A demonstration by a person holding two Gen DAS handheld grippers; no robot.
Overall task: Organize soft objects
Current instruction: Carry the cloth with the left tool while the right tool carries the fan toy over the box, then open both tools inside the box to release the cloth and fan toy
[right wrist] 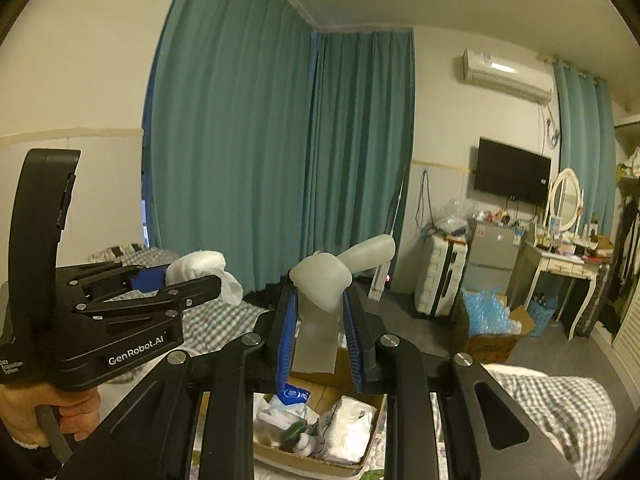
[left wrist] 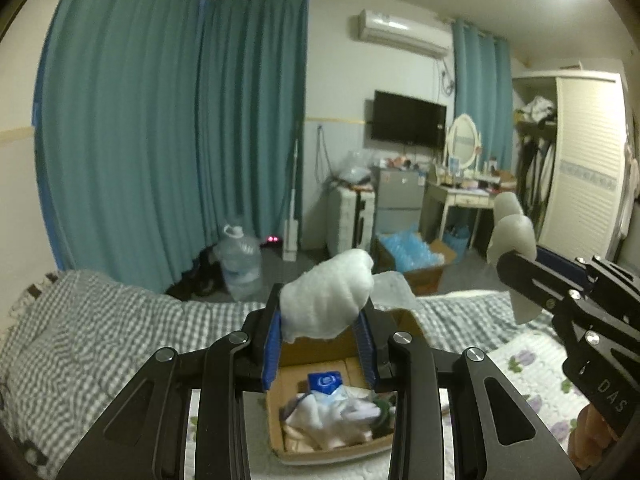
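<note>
Because both soft things hung high over cardboard box, drop could miss box. Cause: loose pinch, or letting go too far from it.

Bed big, grey check blanket; flower sheet under box. Green curtains at 10 o'clock, TV at 1 o'clock, wardrobe at 3 o'clock.

Left gripper squeezed fluffy white cloth at frame middle. Right gripper squeezed pale rubbery piece, also held up above box. Box at 6 o'clock, already part full.
</note>
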